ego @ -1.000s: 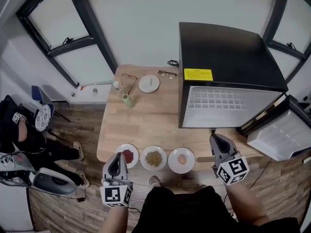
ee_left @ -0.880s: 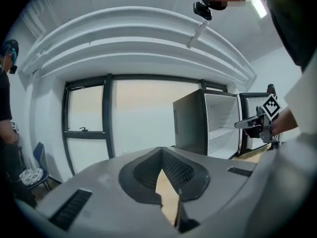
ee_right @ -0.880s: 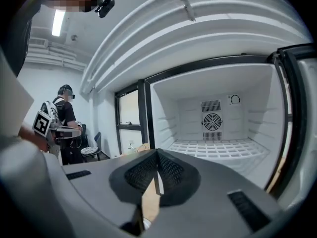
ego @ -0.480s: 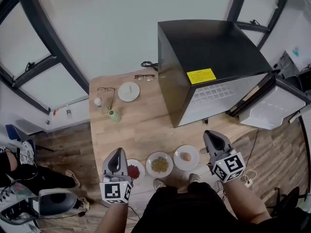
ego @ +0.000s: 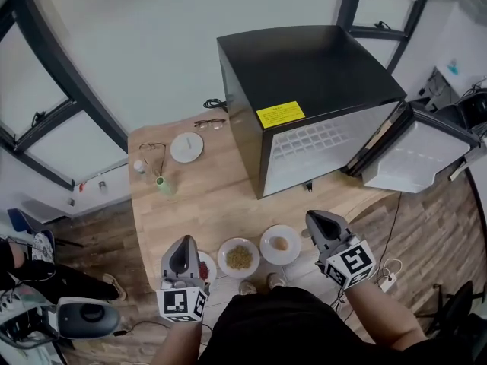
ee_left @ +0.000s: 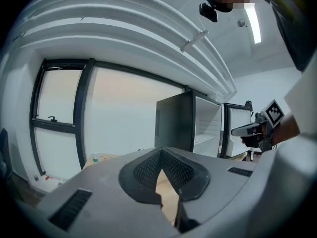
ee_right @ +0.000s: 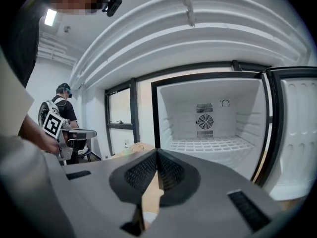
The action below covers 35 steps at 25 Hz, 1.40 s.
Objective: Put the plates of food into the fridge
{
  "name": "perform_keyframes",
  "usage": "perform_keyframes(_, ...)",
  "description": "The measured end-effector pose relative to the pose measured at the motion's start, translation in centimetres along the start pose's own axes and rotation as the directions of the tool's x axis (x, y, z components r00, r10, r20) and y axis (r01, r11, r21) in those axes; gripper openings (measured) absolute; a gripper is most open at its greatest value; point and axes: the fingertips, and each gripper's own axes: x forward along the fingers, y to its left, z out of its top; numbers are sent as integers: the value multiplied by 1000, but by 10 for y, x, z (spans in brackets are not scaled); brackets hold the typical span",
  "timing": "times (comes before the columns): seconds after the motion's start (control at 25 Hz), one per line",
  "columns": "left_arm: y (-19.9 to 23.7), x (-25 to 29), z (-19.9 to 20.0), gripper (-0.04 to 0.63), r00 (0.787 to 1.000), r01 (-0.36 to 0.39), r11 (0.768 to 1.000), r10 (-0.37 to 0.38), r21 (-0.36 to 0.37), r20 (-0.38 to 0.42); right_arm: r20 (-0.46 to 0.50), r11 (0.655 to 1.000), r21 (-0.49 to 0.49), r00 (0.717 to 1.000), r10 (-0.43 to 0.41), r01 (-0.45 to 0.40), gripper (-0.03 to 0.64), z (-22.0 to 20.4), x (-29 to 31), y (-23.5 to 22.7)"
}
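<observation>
Wooden counter [ego: 205, 204] holds three plates [ego: 224, 253] at its 6 o'clock edge; left tongs [ego: 182, 243] and right tongs [ego: 313, 217], both clenched empty, could knock one off; egg [ego: 280, 243] may roll.

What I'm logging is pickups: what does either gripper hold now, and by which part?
Nothing is held. The left gripper and the right gripper both have their jaws shut with nothing between them.

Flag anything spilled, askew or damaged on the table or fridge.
Nothing stands out: the red-food plate, grain plate and egg plate sit flat in a row on the table; the fridge door is open.
</observation>
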Motion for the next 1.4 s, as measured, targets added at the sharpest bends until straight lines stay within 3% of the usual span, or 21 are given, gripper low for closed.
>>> perform_keyframes(0.12, -15, -4, -5, 3, 1000, 26, 1000, -26, 11, -4, -14, 997, 67, 1000, -23, 24, 21, -24, -6, -3)
perform_keyframes(0.28, -35, -2, -4, 3, 997, 76, 994, -76, 78, 1, -58, 988, 144, 997, -53, 61, 21, -64, -10, 0)
perform_keyframes(0.48, -43, 5, -8, 3, 995, 104, 991, -103, 84, -18, -106, 974, 195, 990, -95, 114, 21, -105, -15, 6)
perform_keyframes(0.88, -48, 14, -68, 3, 985, 149, 986, -140, 81, -104, -150, 946, 309, 987, -52, 97, 21, -176, -24, 25)
perform_keyframes(1.0, -54, 15, -79, 3, 979, 172, 982, -162, 73, -121, -138, 920, 372, 987, -80, 127, 21, -194, -31, 27)
perform_keyframes(1.32, -63, 24, -94, 3, 969, 211, 975, -199, 73, -146, -186, 802, 559, 975, -125, 210, 29, -252, -40, 21)
perform_keyframes(1.4, -66, 24, -96, 3, 966, 219, 973, -206, 75, -154, -196, 770, 604, 975, -105, 204, 108, -265, -39, 23)
